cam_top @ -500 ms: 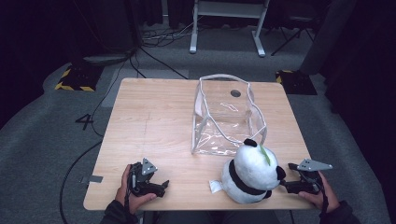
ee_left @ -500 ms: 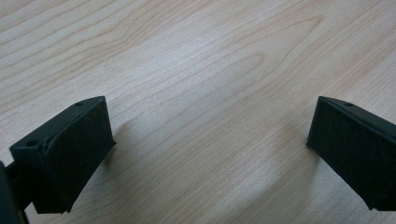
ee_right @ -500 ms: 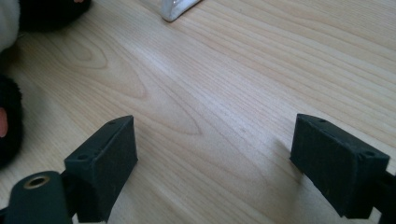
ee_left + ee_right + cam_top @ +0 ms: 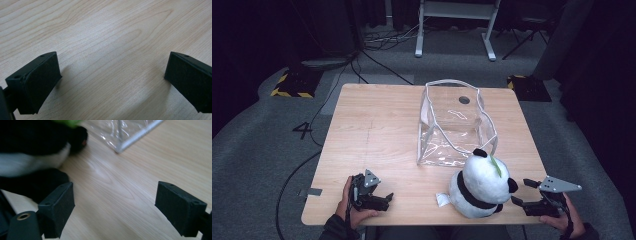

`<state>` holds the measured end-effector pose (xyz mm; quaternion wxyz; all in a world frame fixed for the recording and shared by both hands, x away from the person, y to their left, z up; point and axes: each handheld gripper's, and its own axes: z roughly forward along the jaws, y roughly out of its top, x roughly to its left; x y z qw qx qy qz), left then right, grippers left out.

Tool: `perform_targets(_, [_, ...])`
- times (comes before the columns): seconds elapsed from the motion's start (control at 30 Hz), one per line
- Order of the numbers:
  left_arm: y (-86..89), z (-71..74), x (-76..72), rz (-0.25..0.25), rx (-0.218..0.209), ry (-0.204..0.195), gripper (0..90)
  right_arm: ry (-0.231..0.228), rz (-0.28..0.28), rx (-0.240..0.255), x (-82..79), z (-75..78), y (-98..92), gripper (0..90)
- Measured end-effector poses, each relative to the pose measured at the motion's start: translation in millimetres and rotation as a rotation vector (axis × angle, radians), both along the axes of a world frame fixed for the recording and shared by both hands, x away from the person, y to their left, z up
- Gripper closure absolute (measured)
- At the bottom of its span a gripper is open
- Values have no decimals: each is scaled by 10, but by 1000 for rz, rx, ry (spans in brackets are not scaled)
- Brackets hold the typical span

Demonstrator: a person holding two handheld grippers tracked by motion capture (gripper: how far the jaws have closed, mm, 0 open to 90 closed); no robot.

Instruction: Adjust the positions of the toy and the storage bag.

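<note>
Gaping empty, right gripper (image 4: 523, 194) nears panda (image 4: 480, 186) — left gripper (image 4: 384, 198) open; tag (image 4: 442, 199) unreadable.

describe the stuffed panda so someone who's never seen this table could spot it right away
On the wooden table, look along the near edge toward its right end, just in front of the clear plastic bag. The panda sits there: the only soft, round, black-and-white thing, with a green patch on its head.
</note>
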<state>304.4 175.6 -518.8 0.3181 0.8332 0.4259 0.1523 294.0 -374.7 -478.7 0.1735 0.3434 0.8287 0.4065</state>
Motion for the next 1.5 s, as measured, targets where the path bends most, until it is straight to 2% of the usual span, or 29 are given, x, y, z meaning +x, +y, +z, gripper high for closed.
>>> perform_targets(0.2, [-6, -2, 2, 2, -4, -1, 2, -48, 32, -2, -144, 131, 150, 160])
perform_targets(0.37, [-15, -2, 6, 5, -6, 3, 2, -49, 55, -1, -205, 151, 215, 161])
perform_targets(0.57, [-15, -2, 5, 4, -3, 0, 4, -57, 56, 33, -274, 191, 274, 171])
perform_targets(0.67, [-15, -2, 6, 4, -4, -1, 4, -70, 88, 50, -339, 236, 362, 165])
perform_targets(0.77, [-15, -2, 5, 3, -4, 0, 4, -71, 105, 55, -370, 251, 417, 165])
perform_targets(0.9, [-17, 1, 6, 5, -1, 1, 4, -73, 98, 31, -408, 257, 511, 194])
perform_targets(1.07, [-20, 1, 7, 8, -1, 2, 3, -76, 122, 48, -467, 291, 614, 166])
perform_targets(1.37, [-30, -1, 13, 10, -3, -2, 3, -69, 99, 84, -472, 275, 831, 153])
perform_targets(1.47, [-46, -1, 16, 16, -6, 2, 4, -97, 47, 98, -442, 249, 915, 148])
perform_targets(1.5, [-46, -1, 16, 16, -6, 2, 4, -97, 47, 98, -442, 249, 915, 148])
